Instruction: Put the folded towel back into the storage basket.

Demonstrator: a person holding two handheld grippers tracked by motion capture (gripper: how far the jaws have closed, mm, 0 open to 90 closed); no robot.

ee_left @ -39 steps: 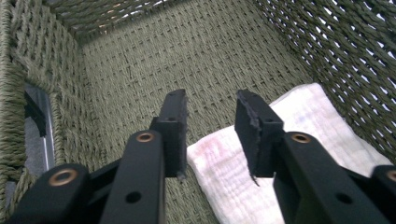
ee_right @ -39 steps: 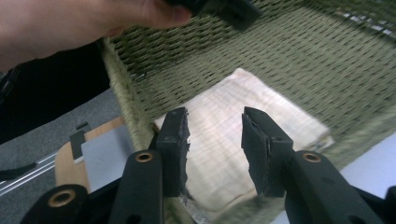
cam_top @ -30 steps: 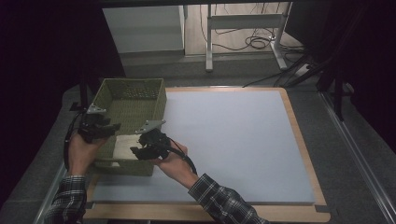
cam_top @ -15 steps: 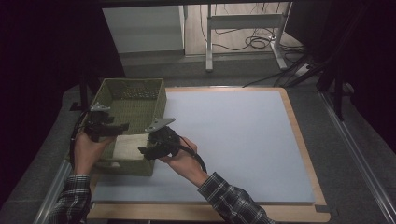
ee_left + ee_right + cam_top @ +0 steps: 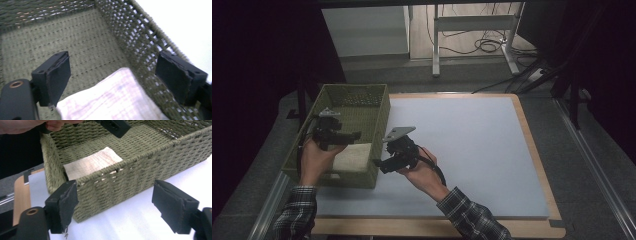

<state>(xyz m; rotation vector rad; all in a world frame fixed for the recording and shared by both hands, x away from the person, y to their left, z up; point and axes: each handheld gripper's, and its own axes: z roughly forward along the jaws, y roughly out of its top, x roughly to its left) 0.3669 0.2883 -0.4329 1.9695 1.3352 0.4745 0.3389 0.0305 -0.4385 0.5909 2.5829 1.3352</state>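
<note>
A green woven basket [image 5: 354, 102] stands at the left of the white mat [image 5: 472, 145]. A folded white cloth [image 5: 353, 158] lies flat in its near end, also seen as the cloth [image 5: 117, 100] under my left jaws and the cloth [image 5: 92, 162] behind the basket wall [image 5: 130, 182]. My left gripper [image 5: 354, 135] hovers over the basket's inside, open; its jaws have just been opening with nothing pressed between them. My right gripper [image 5: 379, 165] is outside the basket's near right corner, pointing at the wall, open after its jaws have just been opening, empty. The left gripper's jaw tip [image 5: 115, 126] shows above the basket.
The mat lies on a wooden board [image 5: 539, 165] with broad bare room to the right of the basket. A metal rail [image 5: 599, 165] runs along the right side. Desk legs and cables [image 5: 482, 42] are on the floor behind the table.
Both grippers were down at the cloth in the basket's near end; both have opened and drawn away to the right. The right one now sits outside the basket. The cloth stays in the basket.
</note>
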